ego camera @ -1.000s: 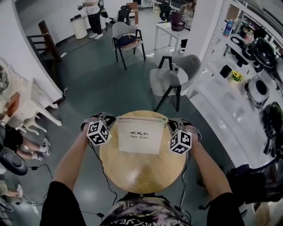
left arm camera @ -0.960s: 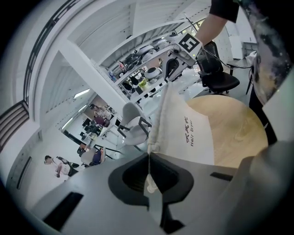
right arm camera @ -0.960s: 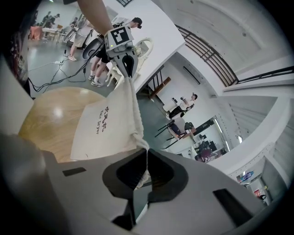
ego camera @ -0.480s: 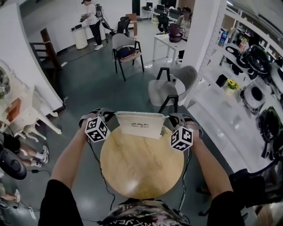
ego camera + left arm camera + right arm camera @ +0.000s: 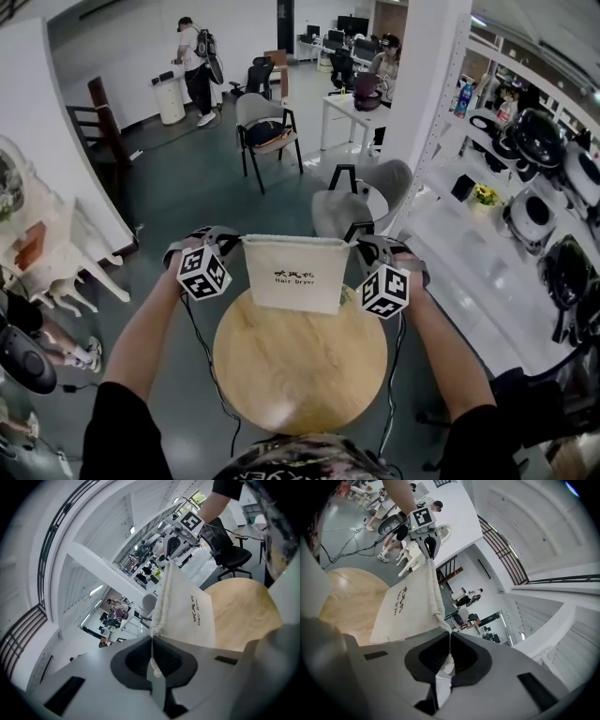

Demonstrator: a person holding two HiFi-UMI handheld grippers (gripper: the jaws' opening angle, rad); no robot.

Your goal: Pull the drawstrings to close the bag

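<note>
Drawstring (image 5: 154, 670) in fingers (image 5: 93, 672): gripper views only

Bag (image 5: 296, 274) hangs between left gripper (image 5: 234, 242) and right gripper (image 5: 359, 246), over table (image 5: 300, 375).

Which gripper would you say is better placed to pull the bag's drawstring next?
Neither clearly: the left gripper and right gripper each pinch a drawstring at a top corner of the bag, so both should probably pull apart.
</note>
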